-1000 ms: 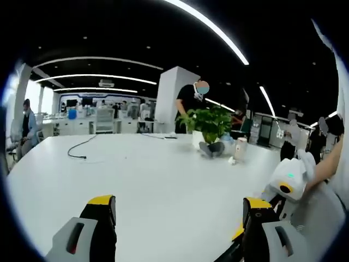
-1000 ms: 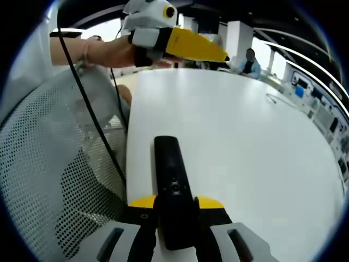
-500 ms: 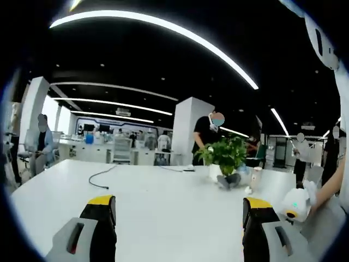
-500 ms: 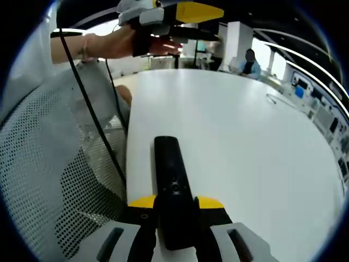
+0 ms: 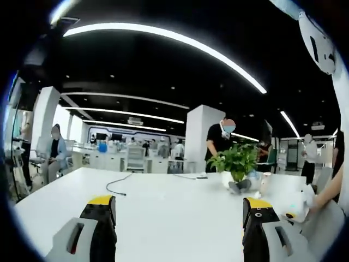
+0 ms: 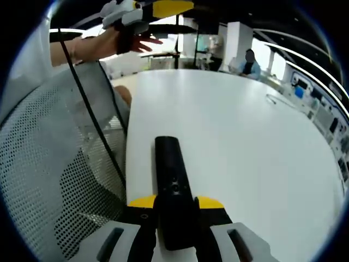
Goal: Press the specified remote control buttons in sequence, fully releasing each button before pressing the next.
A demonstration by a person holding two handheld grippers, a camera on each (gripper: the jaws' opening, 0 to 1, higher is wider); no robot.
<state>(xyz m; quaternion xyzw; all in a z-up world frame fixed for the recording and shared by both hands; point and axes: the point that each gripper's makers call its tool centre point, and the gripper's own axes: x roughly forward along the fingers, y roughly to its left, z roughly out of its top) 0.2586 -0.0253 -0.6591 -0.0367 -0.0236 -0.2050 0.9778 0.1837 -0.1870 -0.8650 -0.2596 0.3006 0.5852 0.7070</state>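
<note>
A black remote control (image 6: 170,177) lies lengthwise between my right gripper's (image 6: 175,203) yellow-tipped jaws, which are shut on its near end above the white table (image 6: 245,136). The remote's far end points away over the table's near edge. My left gripper (image 5: 179,210) is open, its jaws wide apart with nothing between them, held high above the table (image 5: 174,207). In the right gripper view the left gripper (image 6: 163,8) shows at the top, held by a hand (image 6: 131,41).
A grey mesh chair (image 6: 54,164) and a hanging black cable (image 6: 92,120) are left of the table edge. Far across the table stand a potted plant (image 5: 237,164) and a loose cable (image 5: 117,186). People sit and stand in the background.
The left gripper has risen and tilted up, so its view takes in more ceiling. In the right gripper view it climbed to the top edge. The right gripper and remote have stayed put.
</note>
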